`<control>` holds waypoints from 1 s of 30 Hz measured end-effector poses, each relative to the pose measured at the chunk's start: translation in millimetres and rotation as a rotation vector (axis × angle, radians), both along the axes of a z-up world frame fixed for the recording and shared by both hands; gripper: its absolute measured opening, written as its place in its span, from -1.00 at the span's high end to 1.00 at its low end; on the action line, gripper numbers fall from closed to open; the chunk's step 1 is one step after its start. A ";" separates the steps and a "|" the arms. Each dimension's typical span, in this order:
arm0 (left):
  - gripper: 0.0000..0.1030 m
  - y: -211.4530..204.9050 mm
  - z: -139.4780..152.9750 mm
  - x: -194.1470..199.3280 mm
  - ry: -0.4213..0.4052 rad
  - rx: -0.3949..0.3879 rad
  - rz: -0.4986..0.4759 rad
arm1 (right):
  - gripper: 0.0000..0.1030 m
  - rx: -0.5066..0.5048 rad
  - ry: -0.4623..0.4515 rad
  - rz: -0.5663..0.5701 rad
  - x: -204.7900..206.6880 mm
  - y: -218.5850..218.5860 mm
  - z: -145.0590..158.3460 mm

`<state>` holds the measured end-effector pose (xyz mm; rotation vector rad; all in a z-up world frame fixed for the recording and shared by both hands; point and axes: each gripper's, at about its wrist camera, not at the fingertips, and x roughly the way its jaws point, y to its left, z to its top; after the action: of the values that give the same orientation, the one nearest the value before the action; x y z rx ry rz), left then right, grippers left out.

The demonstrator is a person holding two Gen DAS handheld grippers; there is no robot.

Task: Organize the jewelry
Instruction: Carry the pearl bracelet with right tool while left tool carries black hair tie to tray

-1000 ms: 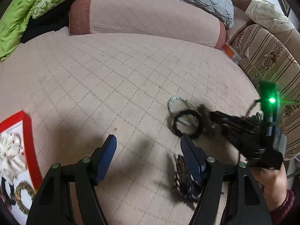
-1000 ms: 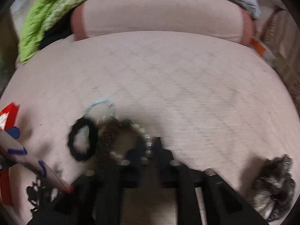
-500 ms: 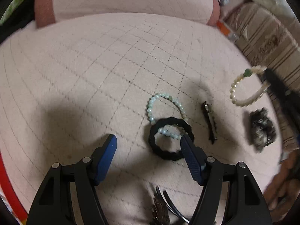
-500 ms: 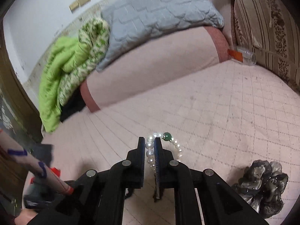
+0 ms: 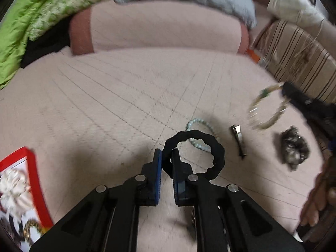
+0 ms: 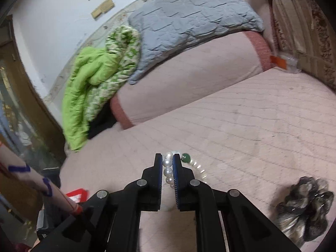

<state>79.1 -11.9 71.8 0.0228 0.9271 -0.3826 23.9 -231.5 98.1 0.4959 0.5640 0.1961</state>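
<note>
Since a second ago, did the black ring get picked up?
Yes. The left gripper, open before, has shut on the black ring, above the pale bead bracelet it overlapped.

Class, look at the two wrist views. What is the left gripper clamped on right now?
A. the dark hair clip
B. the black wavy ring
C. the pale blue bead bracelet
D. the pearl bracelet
B. In the left wrist view, the left gripper has its blue pads closed on the rim of the black wavy ring; the pearl bracelet sits in the right gripper instead.
</note>
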 end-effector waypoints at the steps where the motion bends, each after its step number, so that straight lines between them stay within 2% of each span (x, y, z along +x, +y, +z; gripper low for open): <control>1: 0.83 2.6 5.0 -7.5 -0.020 0.008 0.004 | 0.81 0.023 -0.008 0.027 -2.2 2.5 1.1; 4: 0.83 19.4 18.1 -32.8 -0.071 0.016 0.028 | 0.81 0.068 -0.024 0.089 -9.7 14.1 4.9; 11: 0.83 55.2 28.2 -81.0 -0.130 0.029 0.088 | 0.81 0.038 -0.062 0.168 -36.5 55.7 17.8; 23: 0.83 106.3 29.7 -140.3 -0.159 0.029 0.154 | 0.81 -0.027 -0.092 0.245 -101.7 112.9 26.0; 30: 0.83 149.7 39.3 -166.6 -0.183 0.002 0.230 | 0.81 -0.054 -0.061 0.304 -126.0 150.4 23.2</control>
<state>-87.4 137.8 111.1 -0.0455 0.7399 -0.1631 -102.1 -81.1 121.4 0.3486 0.5815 0.4829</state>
